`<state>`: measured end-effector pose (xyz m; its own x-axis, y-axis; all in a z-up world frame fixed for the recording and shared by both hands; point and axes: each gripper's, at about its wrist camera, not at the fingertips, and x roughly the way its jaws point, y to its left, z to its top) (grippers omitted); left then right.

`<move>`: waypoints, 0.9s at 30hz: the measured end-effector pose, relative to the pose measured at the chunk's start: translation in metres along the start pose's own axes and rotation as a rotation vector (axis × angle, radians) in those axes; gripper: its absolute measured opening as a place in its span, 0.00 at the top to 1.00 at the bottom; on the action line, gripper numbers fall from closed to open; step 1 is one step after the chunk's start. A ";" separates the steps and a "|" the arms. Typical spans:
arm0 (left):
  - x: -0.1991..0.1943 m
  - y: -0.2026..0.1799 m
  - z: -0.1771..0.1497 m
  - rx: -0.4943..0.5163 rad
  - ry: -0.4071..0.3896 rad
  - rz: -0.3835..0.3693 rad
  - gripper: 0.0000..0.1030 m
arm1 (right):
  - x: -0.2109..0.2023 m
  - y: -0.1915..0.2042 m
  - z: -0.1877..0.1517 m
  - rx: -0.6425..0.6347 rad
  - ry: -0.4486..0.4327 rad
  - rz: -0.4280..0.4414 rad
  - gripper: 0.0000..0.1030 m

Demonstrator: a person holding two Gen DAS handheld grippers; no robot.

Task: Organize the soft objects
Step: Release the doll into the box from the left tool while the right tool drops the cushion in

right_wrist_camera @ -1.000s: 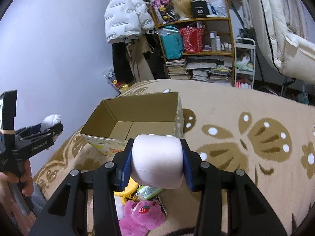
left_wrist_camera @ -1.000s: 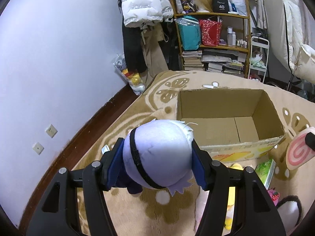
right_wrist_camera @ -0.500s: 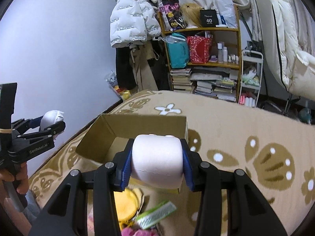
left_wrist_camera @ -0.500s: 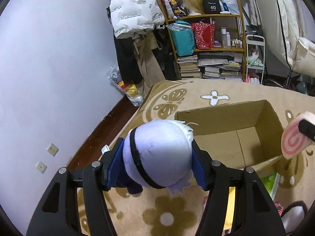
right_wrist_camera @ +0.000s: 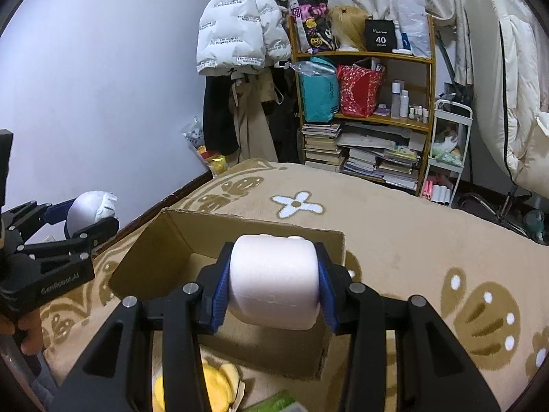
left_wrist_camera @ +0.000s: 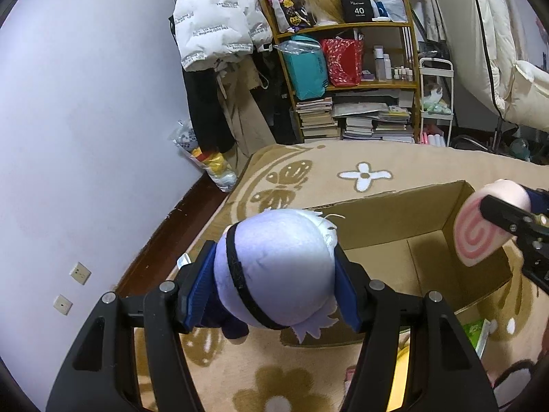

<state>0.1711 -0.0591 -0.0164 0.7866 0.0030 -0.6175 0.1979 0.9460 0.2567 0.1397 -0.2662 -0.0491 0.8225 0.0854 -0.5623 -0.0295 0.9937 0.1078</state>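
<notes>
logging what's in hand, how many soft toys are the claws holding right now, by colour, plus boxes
pale lavender round plush with black band, in the left claw: 1
pink swirl-ended roll plush, in the right claw: 1
open brown cardboard box: 1
total: 3

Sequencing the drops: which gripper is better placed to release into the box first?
Right. Its pink roll sits over the cardboard box opening; the left gripper's white plush looks short of the box's left wall.

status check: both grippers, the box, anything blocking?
Left gripper shut on lavender plush, near box edge. Right gripper shut on pink swirl roll plush, over cardboard box. Box open, visible floor bare. Nothing blocking.
</notes>
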 end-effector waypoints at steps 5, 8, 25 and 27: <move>0.010 -0.004 -0.002 -0.026 0.009 -0.037 0.40 | 0.011 -0.003 -0.005 0.011 0.014 0.006 0.55; 0.017 -0.008 -0.003 -0.028 0.021 -0.042 0.40 | 0.015 -0.004 -0.009 0.018 0.023 -0.007 0.55; 0.036 -0.028 -0.012 -0.029 0.069 -0.080 0.37 | 0.027 -0.010 -0.023 0.032 0.062 -0.044 0.51; 0.036 -0.029 -0.012 -0.025 0.071 -0.081 0.36 | 0.026 -0.010 -0.023 0.030 0.065 -0.047 0.51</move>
<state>0.1866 -0.0825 -0.0556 0.7248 -0.0514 -0.6870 0.2437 0.9519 0.1859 0.1485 -0.2723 -0.0839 0.7840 0.0445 -0.6191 0.0257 0.9942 0.1041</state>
